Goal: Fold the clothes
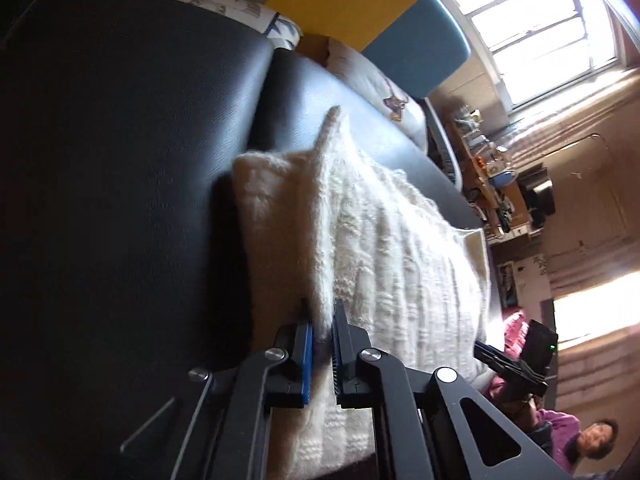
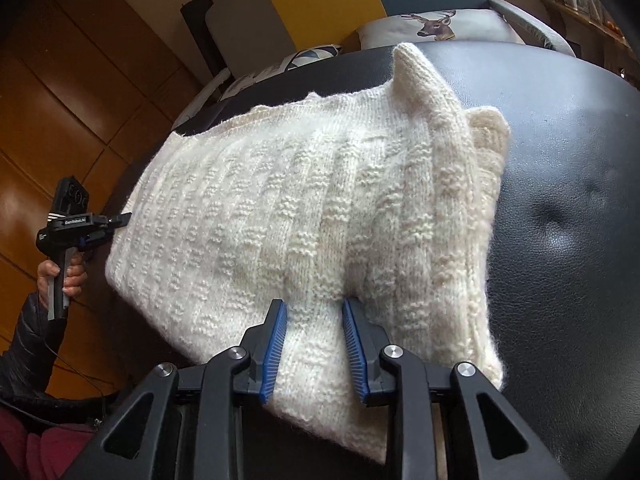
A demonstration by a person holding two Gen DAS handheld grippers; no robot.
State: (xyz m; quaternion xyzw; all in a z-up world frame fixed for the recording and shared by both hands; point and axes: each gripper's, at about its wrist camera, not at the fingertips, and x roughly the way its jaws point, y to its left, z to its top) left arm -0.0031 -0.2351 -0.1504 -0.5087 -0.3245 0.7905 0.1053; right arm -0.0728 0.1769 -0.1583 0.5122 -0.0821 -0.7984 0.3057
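A cream knitted sweater (image 2: 280, 208) lies folded on a black leather seat (image 2: 568, 208); it also shows in the left wrist view (image 1: 380, 240). My left gripper (image 1: 322, 320) is shut on a raised fold of the sweater at its near edge. In the right wrist view the left gripper (image 2: 120, 220) pinches the sweater's left edge. My right gripper (image 2: 314, 316) has its blue-padded jaws apart, straddling a ridge of the sweater's near edge. It appears in the left wrist view (image 1: 486, 354) at the sweater's far side.
The black leather seat (image 1: 120, 200) extends left. A deer-print cushion (image 2: 436, 26) and patterned pillows (image 1: 224, 4) sit beyond it. Wooden cabinets (image 2: 80, 100) stand at left. A cluttered shelf (image 1: 492, 172) and a bright window (image 1: 540, 20) are at right.
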